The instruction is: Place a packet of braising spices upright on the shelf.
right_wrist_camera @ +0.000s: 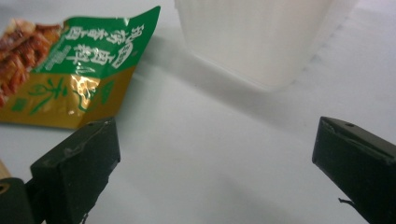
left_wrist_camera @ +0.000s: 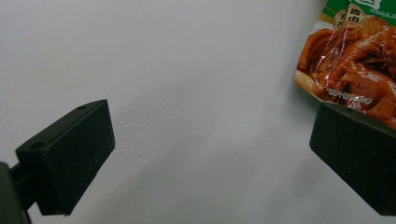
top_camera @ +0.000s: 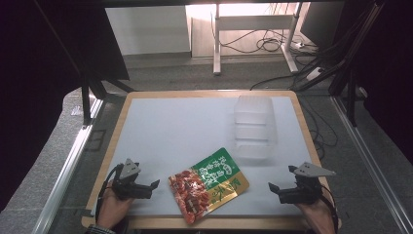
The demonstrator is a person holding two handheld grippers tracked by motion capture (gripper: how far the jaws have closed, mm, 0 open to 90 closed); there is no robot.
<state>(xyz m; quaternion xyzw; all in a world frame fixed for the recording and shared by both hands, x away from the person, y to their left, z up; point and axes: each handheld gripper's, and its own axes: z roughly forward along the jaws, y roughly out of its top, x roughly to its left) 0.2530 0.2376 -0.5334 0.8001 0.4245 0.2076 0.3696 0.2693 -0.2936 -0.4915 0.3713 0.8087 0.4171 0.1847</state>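
Lower centre of high view: glossy green-and-red foil snack pouch (top_camera: 208, 184) flat on white tabletop (top_camera: 170, 131), flanked by left gripper (top_camera: 152, 187) and right gripper (top_camera: 275, 190), both wide open, empty, probably for pickup. Upper right: translucent plastic container (top_camera: 254, 127).

Green, gold and red snack pouch (top_camera: 208, 184) flat near table's front edge; clear plastic container (top_camera: 254, 126) behind it.

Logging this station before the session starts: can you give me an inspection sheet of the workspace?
Surface: white table top with a wooden rim.
Job's things: snack pouch lying flat near the front edge; clear plastic container behind it.
Clutter: nothing seen.
Grippers: left gripper and right gripper open, flanking the pouch, holding nothing.
Cables: floor cables behind the table.
Surroundings: white desk frame, dark side panels.
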